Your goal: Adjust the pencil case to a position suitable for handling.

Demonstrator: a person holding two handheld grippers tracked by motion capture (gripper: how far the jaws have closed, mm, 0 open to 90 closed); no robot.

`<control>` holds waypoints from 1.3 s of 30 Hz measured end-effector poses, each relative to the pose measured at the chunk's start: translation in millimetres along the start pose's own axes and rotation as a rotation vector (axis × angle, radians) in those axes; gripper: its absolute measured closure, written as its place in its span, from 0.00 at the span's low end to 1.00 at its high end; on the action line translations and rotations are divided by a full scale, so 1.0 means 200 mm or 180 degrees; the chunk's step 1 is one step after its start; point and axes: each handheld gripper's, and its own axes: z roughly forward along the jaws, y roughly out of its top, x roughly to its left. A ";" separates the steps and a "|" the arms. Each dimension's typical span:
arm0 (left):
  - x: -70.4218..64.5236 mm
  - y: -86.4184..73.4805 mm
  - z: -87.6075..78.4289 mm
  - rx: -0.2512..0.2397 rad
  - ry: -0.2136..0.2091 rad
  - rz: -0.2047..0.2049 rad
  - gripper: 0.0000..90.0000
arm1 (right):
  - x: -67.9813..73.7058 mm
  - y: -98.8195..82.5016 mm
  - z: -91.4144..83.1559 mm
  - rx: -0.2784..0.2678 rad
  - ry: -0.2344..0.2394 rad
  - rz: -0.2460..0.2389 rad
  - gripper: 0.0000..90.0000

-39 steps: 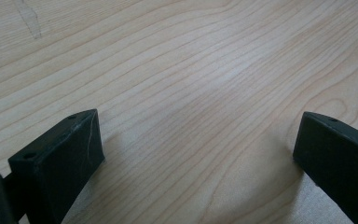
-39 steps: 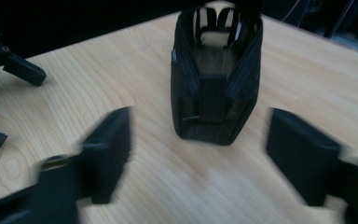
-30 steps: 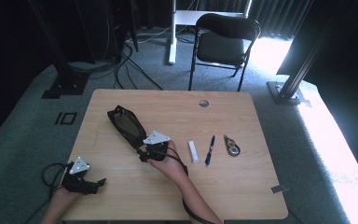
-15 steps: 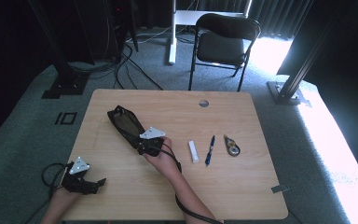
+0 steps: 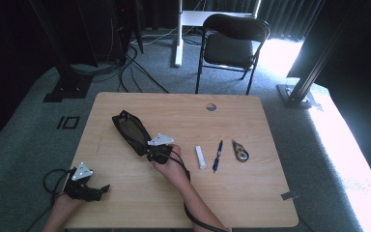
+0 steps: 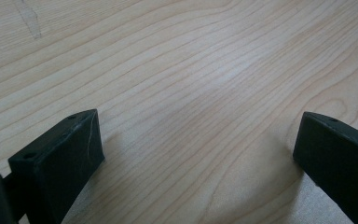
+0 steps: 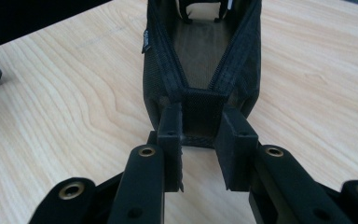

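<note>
Right hand-held gripper (image 7: 200, 140) clenched on near end tab of black mesh zip pouch (image 5: 131, 131), long axis running away up-left over bench (image 5: 251, 193); left hand-held gripper (image 5: 101, 189) released, well apart.

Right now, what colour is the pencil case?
Black pencil case, clearest in the right gripper view.

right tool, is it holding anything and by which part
The right tool grips the black pencil case by the fabric tab at its zipper end. The left tool holds nothing.
</note>
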 end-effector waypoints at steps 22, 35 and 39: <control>0.00 0.00 0.00 -0.0004 0.0000 -0.0001 0.02 | -0.09 -0.18 -0.36 0.0039 -0.0026 0.0009 0.81; 0.00 0.00 0.00 -0.0005 0.0004 -0.0006 0.02 | -0.09 -0.33 -0.56 0.0088 -0.0003 -0.0017 0.81; 0.00 0.00 0.00 -0.0004 0.0004 -0.0004 0.02 | -0.11 -0.37 -0.62 0.0087 -0.0031 -0.0002 0.81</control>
